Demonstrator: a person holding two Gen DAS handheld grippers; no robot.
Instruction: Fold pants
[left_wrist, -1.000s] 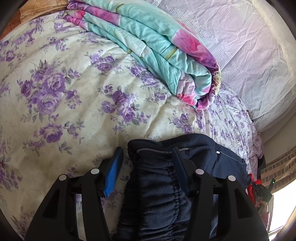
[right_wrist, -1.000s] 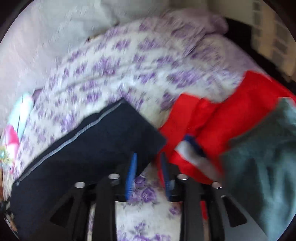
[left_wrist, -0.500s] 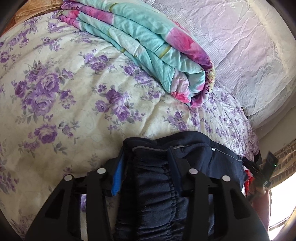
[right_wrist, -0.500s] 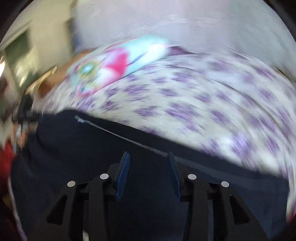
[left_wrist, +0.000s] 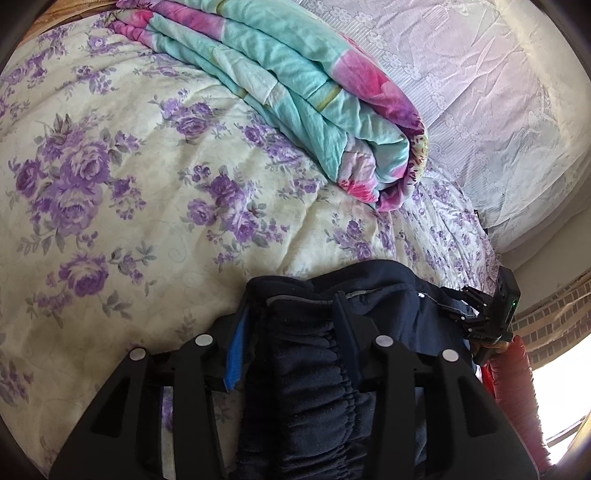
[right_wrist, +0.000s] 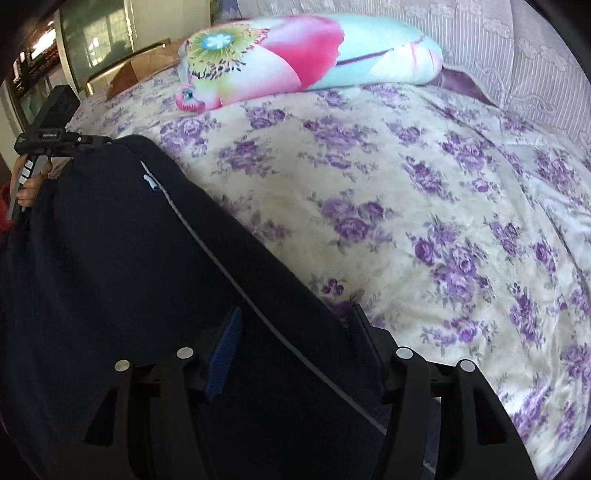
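Left tool (left_wrist: 291, 332) clamped; right tool (right_wrist: 295, 343) spread

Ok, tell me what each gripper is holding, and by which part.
The left gripper grips the navy pants at the gathered elastic waistband. The right gripper straddles the pants' striped side edge, but whether it has clamped cannot be told.
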